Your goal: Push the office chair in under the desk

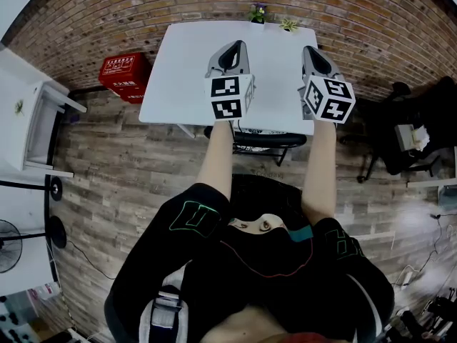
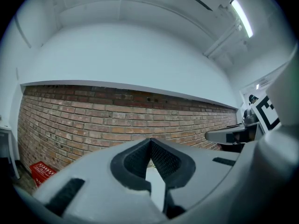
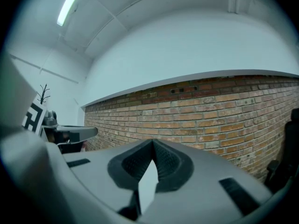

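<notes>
Person's black shirt (image 1: 250, 277) fills six o'clock. Left gripper (image 1: 235, 46) and right gripper (image 1: 309, 50) are clenched, empty, above the white desk (image 1: 186, 70). Red box (image 1: 125, 76) sits at ten o'clock. Black office chair (image 1: 260, 140) pokes out under the desk's near edge.

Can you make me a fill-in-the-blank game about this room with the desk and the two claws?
1. The top of the desk is the colour ____.
2. The left claw and the right claw are both ____, with nothing in them.
3. The box beside the desk is the colour ____.
4. The wall behind the desk is made of ____.

Missing words: white, shut, red, brick.
</notes>
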`<control>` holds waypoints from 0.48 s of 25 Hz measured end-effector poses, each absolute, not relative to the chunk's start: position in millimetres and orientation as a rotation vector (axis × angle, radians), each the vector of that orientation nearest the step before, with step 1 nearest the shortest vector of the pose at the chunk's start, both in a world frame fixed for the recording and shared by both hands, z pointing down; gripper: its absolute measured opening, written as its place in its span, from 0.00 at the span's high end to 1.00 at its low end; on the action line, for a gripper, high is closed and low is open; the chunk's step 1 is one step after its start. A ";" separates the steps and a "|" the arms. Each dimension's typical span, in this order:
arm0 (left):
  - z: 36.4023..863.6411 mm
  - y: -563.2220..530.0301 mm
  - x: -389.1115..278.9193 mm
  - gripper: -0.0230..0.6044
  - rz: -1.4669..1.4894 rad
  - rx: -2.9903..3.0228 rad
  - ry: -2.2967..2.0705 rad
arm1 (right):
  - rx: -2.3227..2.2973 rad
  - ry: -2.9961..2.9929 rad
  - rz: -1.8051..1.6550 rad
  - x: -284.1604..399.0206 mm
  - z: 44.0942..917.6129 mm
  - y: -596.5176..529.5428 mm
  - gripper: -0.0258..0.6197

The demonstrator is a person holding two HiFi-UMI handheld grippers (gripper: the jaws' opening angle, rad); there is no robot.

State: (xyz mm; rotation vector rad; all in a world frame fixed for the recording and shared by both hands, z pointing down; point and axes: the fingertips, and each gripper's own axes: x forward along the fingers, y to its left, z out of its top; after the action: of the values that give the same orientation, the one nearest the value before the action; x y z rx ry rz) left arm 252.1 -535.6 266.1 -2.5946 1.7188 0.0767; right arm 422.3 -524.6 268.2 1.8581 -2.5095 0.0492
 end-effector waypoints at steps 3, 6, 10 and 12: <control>266.9 -536.2 252.5 0.95 0.074 -2.597 1.719 | 1.859 -2.505 0.044 423.7 268.6 -525.3 0.96; 266.9 -536.7 252.4 0.95 0.077 -2.597 1.718 | 1.856 -2.505 0.033 424.0 268.1 -525.6 0.96; 267.9 -536.9 252.2 0.95 0.084 -2.599 1.711 | 1.851 -2.512 0.021 422.6 268.2 -525.3 0.96; 268.5 -537.4 251.9 0.95 0.081 -2.601 1.710 | 1.847 -2.513 0.017 421.8 268.0 -525.7 0.96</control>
State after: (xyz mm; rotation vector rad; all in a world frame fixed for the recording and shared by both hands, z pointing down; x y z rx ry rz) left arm 251.9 -537.4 268.5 -2.6006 1.7103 0.0810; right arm 421.8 -525.7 268.0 1.8472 -2.5135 0.0170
